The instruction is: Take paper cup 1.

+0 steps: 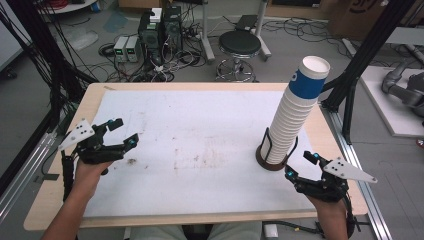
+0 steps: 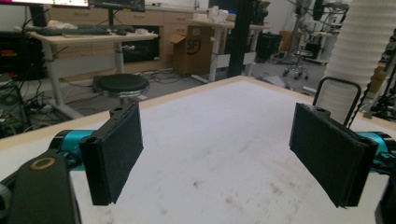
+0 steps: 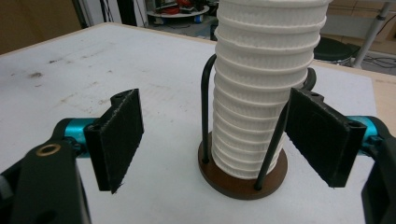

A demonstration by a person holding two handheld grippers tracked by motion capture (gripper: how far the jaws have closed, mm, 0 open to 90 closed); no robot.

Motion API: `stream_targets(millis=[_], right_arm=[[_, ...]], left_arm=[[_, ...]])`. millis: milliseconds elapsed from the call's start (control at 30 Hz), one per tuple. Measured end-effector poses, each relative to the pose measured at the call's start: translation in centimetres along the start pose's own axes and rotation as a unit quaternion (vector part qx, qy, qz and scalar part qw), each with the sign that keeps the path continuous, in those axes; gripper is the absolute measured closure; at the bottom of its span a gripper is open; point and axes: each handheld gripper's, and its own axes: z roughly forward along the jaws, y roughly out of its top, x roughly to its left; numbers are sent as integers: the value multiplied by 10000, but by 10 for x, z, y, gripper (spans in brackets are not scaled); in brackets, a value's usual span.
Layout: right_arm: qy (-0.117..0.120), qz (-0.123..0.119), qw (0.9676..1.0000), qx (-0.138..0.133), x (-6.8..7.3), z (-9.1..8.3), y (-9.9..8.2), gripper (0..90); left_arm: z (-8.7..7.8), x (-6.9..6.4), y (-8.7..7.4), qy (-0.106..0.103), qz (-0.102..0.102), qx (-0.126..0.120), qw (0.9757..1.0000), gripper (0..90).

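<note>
A tall stack of white paper cups (image 1: pixel 294 112) leans in a round brown holder with black wire rails (image 1: pixel 271 159) at the table's right; the top cup (image 1: pixel 308 76) has a blue band. My right gripper (image 1: pixel 302 166) hovers open just in front of the holder, nothing between its pads. Through the right gripper view the cup stack (image 3: pixel 261 84) and its base (image 3: pixel 243 179) stand close ahead, beyond the right gripper (image 3: pixel 219 140). My left gripper (image 1: pixel 125 132) is open over the table's left side, empty. In the left gripper view the left gripper (image 2: pixel 229 149) faces bare table, with the stack (image 2: pixel 359 51) far right.
A white sheet (image 1: pixel 200 150) covers the wooden table (image 1: pixel 65 190), with smudges near its middle. Behind the table are a black stool (image 1: pixel 240 45), computer boxes (image 1: pixel 160 30) and tangled cables on the floor. Black frame posts (image 1: pixel 360 65) rise at the right.
</note>
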Motion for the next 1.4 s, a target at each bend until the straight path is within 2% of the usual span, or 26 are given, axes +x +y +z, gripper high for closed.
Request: stream_targets(millis=[167,300,333,367,433,467,600,733,767,833,867,900,967,1067,1100,1133,1200,1233,1300,1333,1400], right_arm=[[72,29,10000,31,0,3,0,201],[116,-7,9999,97,0,4,-1,201],[122,18,9998,126,1,3,-2,201],[131,6,9998,128,1,3,-2,201],[105,19,9999,123,0,1,-2,201],[100,10,9999,113,0,0,-2,201],[90,23,9999,92,-1,-3,0,201],[85,41,9999,77,-1,-5,1,201],[85,39,9999,77,-1,-5,1,201],[90,24,9999,87,-1,-5,1,201],[93,22,9999,94,-1,-5,1,201],[93,22,9999,94,-1,-5,1,201],[93,0,9999,104,-1,-5,1,201],[95,3,9999,89,-1,-7,1,201],[98,0,9999,87,-1,-7,1,201],[110,14,9999,94,-1,-7,1,201],[122,6,9999,88,-1,-7,1,201],[124,10,9999,85,-2,-7,1,201],[119,19,9999,75,-2,-8,1,201],[124,38,9999,65,-2,-9,1,201],[120,32,9999,48,-3,-10,2,201]], left_arm=[[21,-6,29,-299,8,29,9995,165],[39,-14,52,-595,33,44,9982,164],[39,-14,52,-595,33,44,9982,164],[50,-19,63,-761,77,90,9970,164],[61,-24,73,-874,155,139,9960,164],[61,-24,73,-874,155,139,9960,164],[89,-38,94,-1174,217,222,9926,164],[108,-51,109,-1360,285,228,9900,164],[108,-51,109,-1360,285,228,9900,164],[118,-58,117,-1483,308,206,9882,164],[128,-64,125,-1629,270,183,9861,164],[128,-64,125,-1629,270,183,9861,164],[142,-73,134,-1819,234,179,9829,165],[155,-83,143,-1937,309,218,9803,166],[155,-83,143,-1937,309,218,9803,165],[164,-88,148,-2010,331,241,9787,165],[168,-90,151,-2031,339,238,9783,166],[177,-95,154,-2068,348,252,9774,166],[179,-96,156,-2076,376,263,9771,166],[187,-100,160,-2123,386,248,9761,166],[189,-102,162,-2139,375,217,9759,166]])
